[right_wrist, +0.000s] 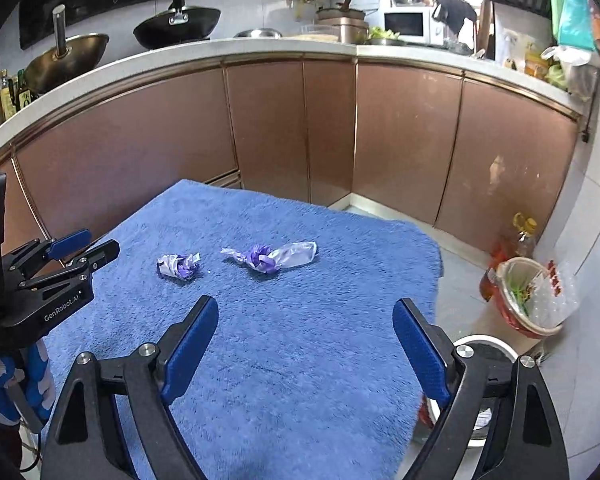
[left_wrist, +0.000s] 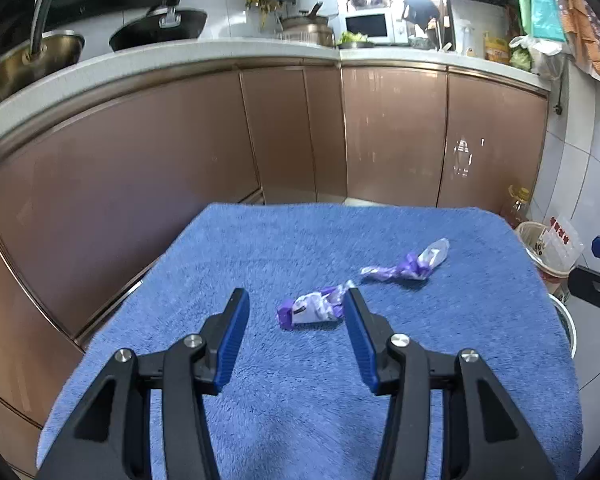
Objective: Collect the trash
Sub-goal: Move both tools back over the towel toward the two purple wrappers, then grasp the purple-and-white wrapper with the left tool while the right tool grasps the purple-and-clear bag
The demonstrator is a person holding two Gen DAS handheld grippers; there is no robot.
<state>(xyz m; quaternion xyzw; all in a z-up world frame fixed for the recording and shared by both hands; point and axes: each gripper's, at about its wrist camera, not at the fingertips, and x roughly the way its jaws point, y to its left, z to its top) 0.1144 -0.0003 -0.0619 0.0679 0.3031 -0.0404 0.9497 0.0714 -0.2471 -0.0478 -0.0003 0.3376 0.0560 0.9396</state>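
Two wrappers lie on the blue towel (right_wrist: pixel 300 360): crumpled wrapper (left_wrist: pixel 314 309) towards its middle, twisted wrapper (left_wrist: pixel 406 265) just beyond. Left claw (left_wrist: pixel 296 308) gapes before the first; right claw (right_wrist: pixel 306 312) empty, wide.

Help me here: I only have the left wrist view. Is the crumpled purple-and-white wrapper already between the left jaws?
Observer: No. From the right wrist view, the left gripper is apart from the crumpled purple-and-white wrapper, with bare blue fleece towel between them.
Operator: What about the right jaws?
Observer: The right gripper is wide open with nothing in it, above the near part of the towel.
Operator: Is anything beneath it?
Observer: A round white-rimmed container stands on the floor just past the towel's right edge. Your view catches only a sliver of it.
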